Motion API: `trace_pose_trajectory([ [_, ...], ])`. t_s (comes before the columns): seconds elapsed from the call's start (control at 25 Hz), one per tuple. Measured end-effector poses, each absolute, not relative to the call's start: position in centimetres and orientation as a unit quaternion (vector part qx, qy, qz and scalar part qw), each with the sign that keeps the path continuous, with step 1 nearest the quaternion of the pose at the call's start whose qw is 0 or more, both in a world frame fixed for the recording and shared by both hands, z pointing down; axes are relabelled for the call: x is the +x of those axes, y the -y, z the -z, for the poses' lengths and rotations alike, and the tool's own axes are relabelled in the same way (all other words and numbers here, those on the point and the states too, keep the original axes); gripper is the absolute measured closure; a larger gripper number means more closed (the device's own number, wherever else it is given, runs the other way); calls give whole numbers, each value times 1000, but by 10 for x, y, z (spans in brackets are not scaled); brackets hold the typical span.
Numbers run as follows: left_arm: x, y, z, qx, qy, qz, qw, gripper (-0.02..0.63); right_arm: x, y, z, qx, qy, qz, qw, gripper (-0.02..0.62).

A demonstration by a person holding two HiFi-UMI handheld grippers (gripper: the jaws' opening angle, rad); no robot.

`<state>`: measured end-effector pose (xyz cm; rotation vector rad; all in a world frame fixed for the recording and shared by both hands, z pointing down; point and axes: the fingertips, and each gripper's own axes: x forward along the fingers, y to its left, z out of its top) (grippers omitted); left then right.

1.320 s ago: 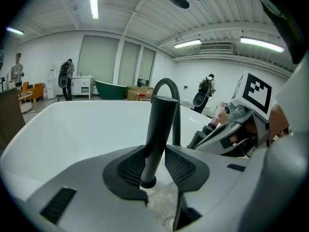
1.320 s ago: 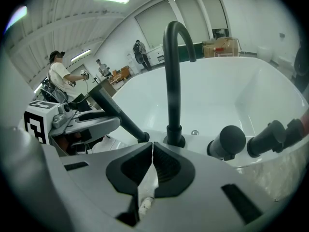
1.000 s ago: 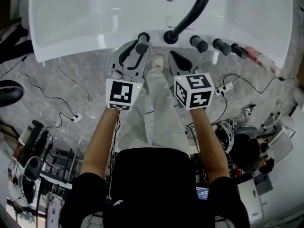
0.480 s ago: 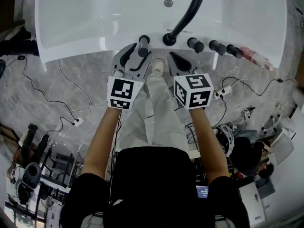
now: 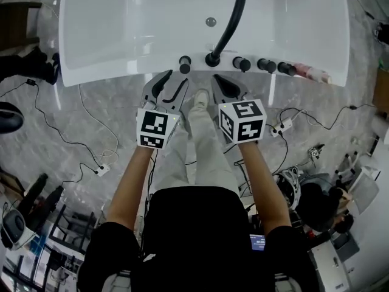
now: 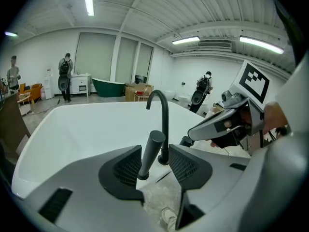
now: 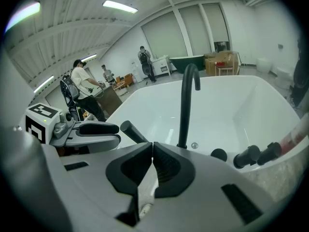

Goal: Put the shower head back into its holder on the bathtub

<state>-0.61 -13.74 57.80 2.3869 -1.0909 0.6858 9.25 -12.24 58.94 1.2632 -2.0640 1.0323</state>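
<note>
White bathtub (image 5: 121,35) on marble floor (image 5: 91,120): shower head (image 5: 185,64) sits in its holder (image 6: 143,177) left of spout (image 5: 228,26), looks stiff, slick, light, so grip mid-handle; left gripper (image 5: 175,78) jaws just opening, apart, empty; right gripper (image 5: 217,78) closed, empty.

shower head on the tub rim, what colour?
Matte black, reading dark grey under the lights. The shower head shows best in the left gripper view.

Head view: steeply down from high over the near rim of the bathtub (image 5: 121,41). Gripper views: low and close, looking far across the bathtub along own fingers (image 6: 120,170). Shared by all three: the curved black spout (image 5: 228,23).
</note>
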Motion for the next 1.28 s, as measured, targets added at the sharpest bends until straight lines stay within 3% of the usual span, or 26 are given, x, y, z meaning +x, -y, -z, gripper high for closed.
trace_pose_trajectory([
  [0.52, -25, 98, -486, 873, 376, -205, 233, 582, 73, 94, -498, 487, 776, -315, 248, 571],
  [0.8, -36, 57, -411, 895, 344, -176, 223, 592, 58, 57, -427, 513, 778, -289, 220, 571],
  [1.28, -77, 10, -273, 920, 353, -109, 132, 594, 40, -6, -308, 562, 784, -214, 152, 571],
])
